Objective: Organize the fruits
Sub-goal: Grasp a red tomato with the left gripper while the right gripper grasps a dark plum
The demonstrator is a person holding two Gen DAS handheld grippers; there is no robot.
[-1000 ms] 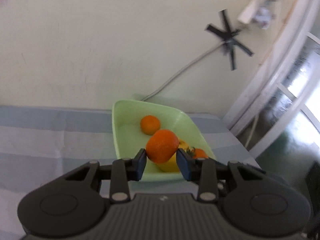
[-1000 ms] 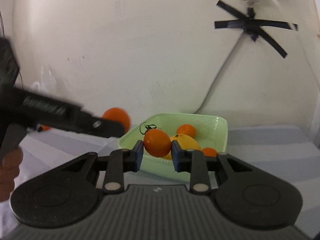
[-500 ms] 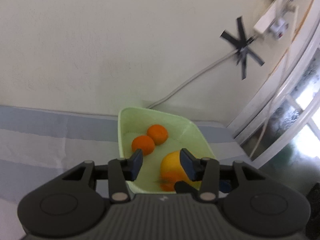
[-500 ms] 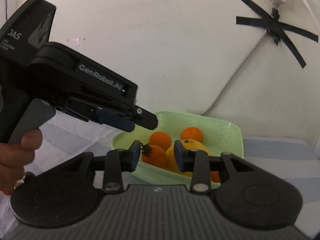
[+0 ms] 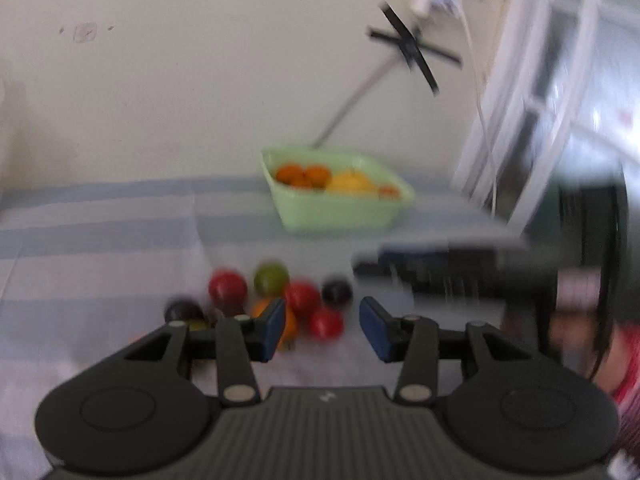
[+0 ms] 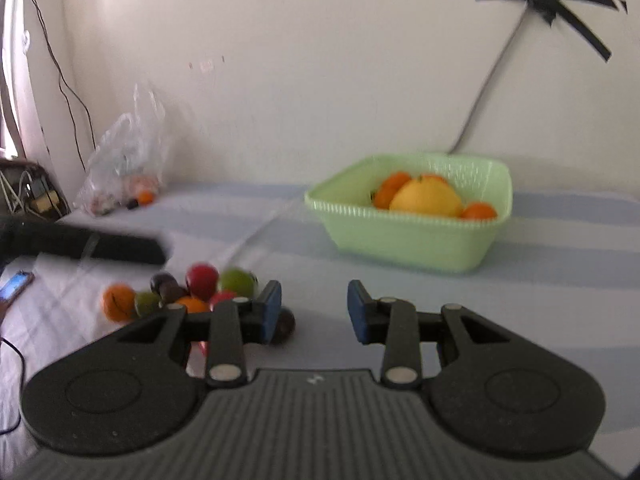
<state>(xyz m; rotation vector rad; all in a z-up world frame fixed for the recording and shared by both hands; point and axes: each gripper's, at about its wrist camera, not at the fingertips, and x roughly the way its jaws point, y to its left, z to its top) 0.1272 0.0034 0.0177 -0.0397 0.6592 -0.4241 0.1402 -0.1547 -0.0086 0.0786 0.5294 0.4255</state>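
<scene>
Fruit pile at twelve o'clock of left gripper, jaws parted, empty after just opening. Same for right gripper, pile at ten o'clock. Best: single out one edge fruit, straddle squarely, squeeze gently, carry to green basket.

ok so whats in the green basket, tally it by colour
orange fruits: 4
yellow fruit: 1
total in the green basket: 5
The picture is blurred and the orange ones overlap, so one more could be hidden.
</scene>
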